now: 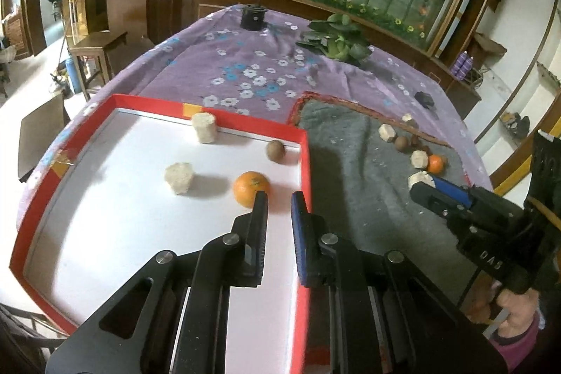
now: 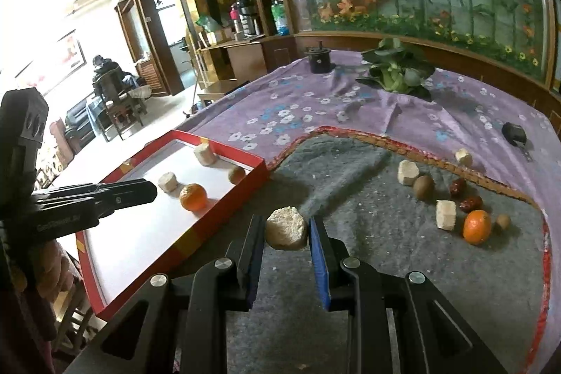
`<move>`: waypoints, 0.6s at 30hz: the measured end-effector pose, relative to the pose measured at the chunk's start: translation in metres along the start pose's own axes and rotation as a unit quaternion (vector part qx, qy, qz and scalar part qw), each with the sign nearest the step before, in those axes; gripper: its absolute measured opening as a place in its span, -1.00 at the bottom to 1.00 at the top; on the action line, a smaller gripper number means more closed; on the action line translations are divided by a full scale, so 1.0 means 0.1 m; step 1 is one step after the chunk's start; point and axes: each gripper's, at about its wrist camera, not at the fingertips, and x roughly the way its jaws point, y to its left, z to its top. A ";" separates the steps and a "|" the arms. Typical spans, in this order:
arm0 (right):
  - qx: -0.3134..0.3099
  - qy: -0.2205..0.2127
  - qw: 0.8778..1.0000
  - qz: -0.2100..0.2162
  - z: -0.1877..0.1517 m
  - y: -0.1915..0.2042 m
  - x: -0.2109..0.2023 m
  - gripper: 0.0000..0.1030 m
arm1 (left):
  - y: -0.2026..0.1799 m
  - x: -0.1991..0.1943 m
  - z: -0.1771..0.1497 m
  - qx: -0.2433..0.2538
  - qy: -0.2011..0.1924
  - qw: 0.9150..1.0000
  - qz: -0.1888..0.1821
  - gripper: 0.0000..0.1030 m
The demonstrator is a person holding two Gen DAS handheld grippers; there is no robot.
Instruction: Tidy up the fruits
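A purple flowered tablecloth spreads ahead of both grippers. On it, directly beneath the right gripper, lies a grey felt mat with a red-and-tan woven border. To that gripper's left, and under the left gripper, sits a red-rimmed shallow cardboard tray with a white floor.

The right gripper pinches a pale, crumbly, cylinder-shaped chunk between its fingers, held above the mat just right of the tray's rim. The left gripper hovers over the tray's right side, its fingers spread apart with nothing between them.

Just ahead of the left gripper's left finger lies an orange tangerine; further ahead and left are two pale chunks and a brown kiwi by the far wall.

Ahead-right of the right gripper, on the mat, a second tangerine, kiwis, red dates and more pale chunks lie close together.
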 end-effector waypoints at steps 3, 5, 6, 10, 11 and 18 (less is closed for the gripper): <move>-0.005 0.005 1.000 0.003 -0.02 0.02 0.05 -0.52 | 0.09 -0.04 -0.04 0.007 0.000 1.000 0.000 -0.75; -0.007 0.011 1.000 0.002 -0.02 0.02 0.09 -0.52 | 0.13 -0.04 -0.04 0.005 0.008 1.000 -0.004 -0.75; -0.007 0.013 1.000 0.000 -0.01 0.01 0.10 -0.52 | 0.12 -0.05 -0.05 0.010 0.009 1.000 -0.003 -0.75; 0.001 0.013 1.000 0.000 -0.03 -0.06 0.08 -0.52 | -0.09 -0.10 -0.13 0.047 0.048 0.996 -0.060 -0.74; 0.002 0.013 1.000 -0.003 -0.03 -0.08 0.08 -0.52 | -0.17 -0.12 -0.17 0.061 0.057 0.994 -0.077 -0.74; 0.022 0.014 1.000 -0.001 -0.11 -0.26 0.04 -0.52 | -0.67 -0.03 -0.40 0.118 0.098 0.982 -0.106 -0.19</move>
